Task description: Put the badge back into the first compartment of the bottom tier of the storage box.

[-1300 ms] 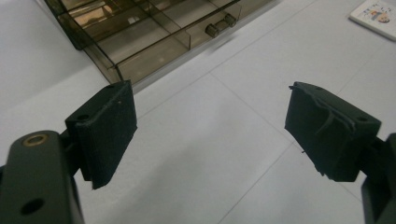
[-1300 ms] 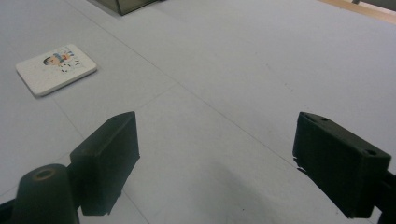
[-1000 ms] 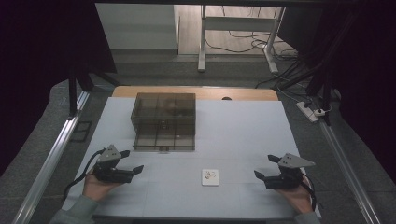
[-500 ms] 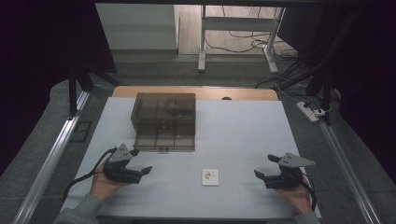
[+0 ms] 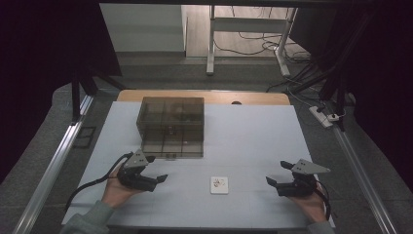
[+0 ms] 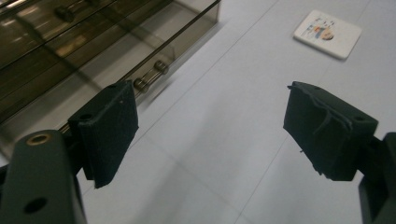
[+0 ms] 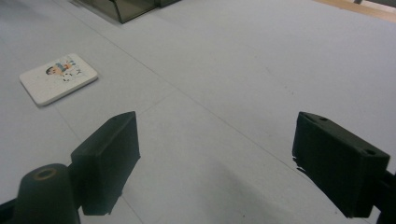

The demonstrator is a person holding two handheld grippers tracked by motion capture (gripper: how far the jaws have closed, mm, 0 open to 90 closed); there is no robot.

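A smoky see-through drawer box [image 5: 171,126] stands at the back left of the white table top [image 5: 253,136]. Its bottom drawer handle [image 6: 152,77] lies just ahead of my left gripper [image 6: 212,107]. That left gripper [image 5: 157,168] is open and empty, held just in front of the box's near left corner. A small white card [image 5: 219,185] with a cartoon picture lies flat between the two grippers, and it is also seen from the left [image 6: 328,33] and from the right [image 7: 58,78]. My right gripper [image 5: 277,172] hovers open and empty near the front right, its jaws [image 7: 215,126] wide apart.
A wooden strip [image 5: 204,96] borders the table's far edge. Metal rails [image 5: 58,161] run along both sides. Beyond the table are desk legs [image 5: 211,44], floor cables and a power strip [image 5: 325,117]. The box's corner [image 7: 126,7] lies far ahead of the right gripper.
My left gripper has moved right and slightly forward, closer to the front of the drawer box. The right gripper and the card have stayed put.
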